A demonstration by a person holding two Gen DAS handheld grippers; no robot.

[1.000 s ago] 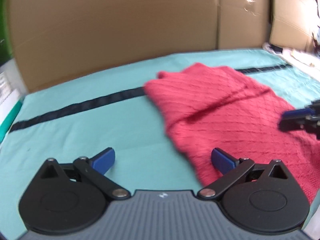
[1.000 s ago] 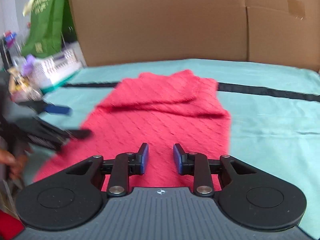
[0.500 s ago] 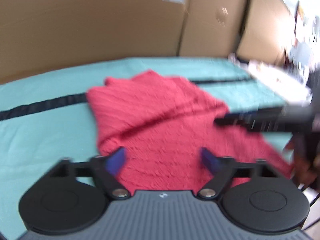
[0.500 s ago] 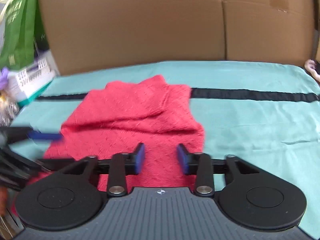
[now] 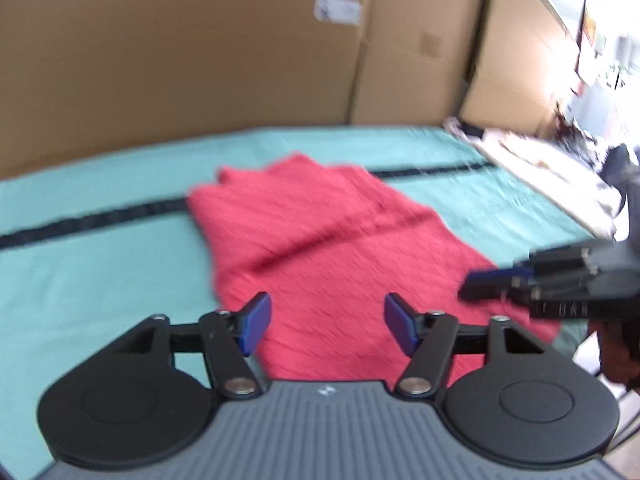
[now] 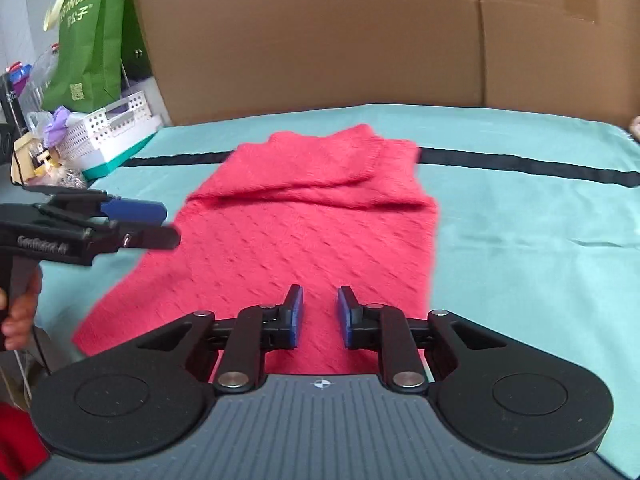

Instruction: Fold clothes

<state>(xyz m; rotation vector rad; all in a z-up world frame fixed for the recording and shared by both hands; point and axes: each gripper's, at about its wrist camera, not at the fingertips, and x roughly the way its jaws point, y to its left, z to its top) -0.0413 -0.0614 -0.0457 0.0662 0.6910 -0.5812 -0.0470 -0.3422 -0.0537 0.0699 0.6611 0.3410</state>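
Sweater (image 6: 304, 216), red knit: flat on teal counter (image 6: 520, 232), top portion folded down; further folds remain, I judge. My left gripper (image 5: 326, 326) and right gripper (image 6: 320, 316): jaws closing, grasping nothing.

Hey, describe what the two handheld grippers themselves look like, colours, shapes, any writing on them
Both are matte black. The left gripper and the right gripper each have two round black discs flanking a ribbed grey centre plate with a small round emblem, silver pivot bolts on the linkage arms, and flat blue pads on the fingers. From the side, the left one shows pale lettering on its body, too blurred to read. No sleeve visible.
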